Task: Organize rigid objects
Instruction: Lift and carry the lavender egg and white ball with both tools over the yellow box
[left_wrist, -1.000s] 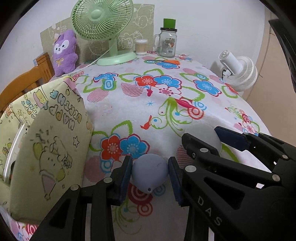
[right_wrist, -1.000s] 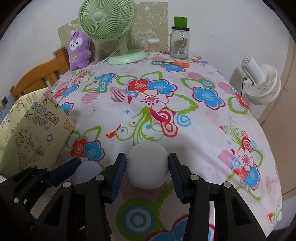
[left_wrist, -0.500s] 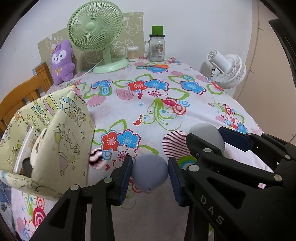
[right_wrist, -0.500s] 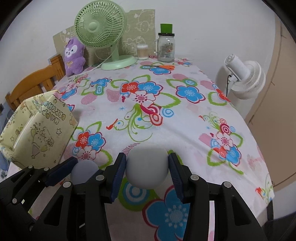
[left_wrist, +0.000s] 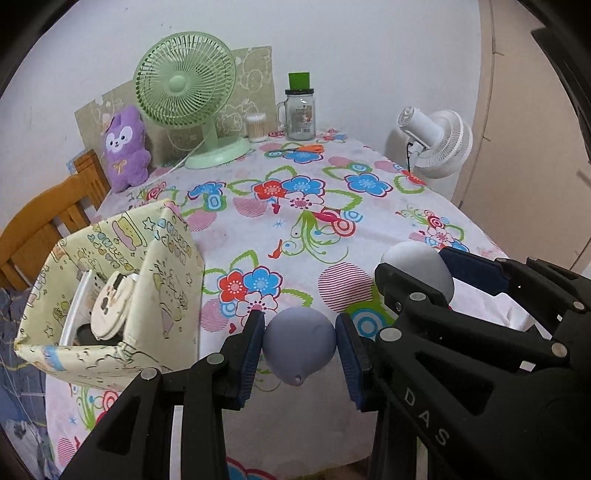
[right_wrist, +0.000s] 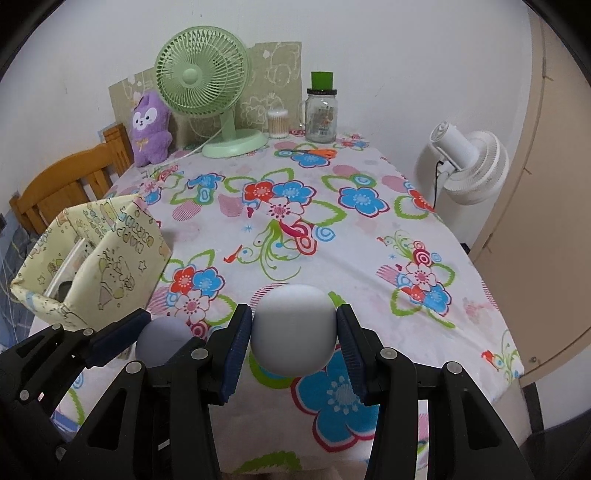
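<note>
Left gripper (left_wrist: 300, 349) clamps a lavender teardrop-shaped rigid piece (left_wrist: 299, 345); right gripper (right_wrist: 294, 334) clamps a pale grey rounded piece (right_wrist: 294, 328). Open yellow patterned paper box (left_wrist: 110, 295) lies left of both jaws, nearer the left; contents unclear

In the left wrist view, the yellow paper box (left_wrist: 110, 295) hides most of what it holds: a round cream disc (left_wrist: 110, 314) and a flat white item (left_wrist: 77, 310) poke above the rim, and what they are cannot be told. The pale grey ball (left_wrist: 417, 269), right of the box, is partly covered by the right gripper (right_wrist: 294, 330). Behind the box, the wooden chair (left_wrist: 48, 218) is cut off by the picture's edge. The label on the glass jar (left_wrist: 300, 114) is too small to read.
</note>
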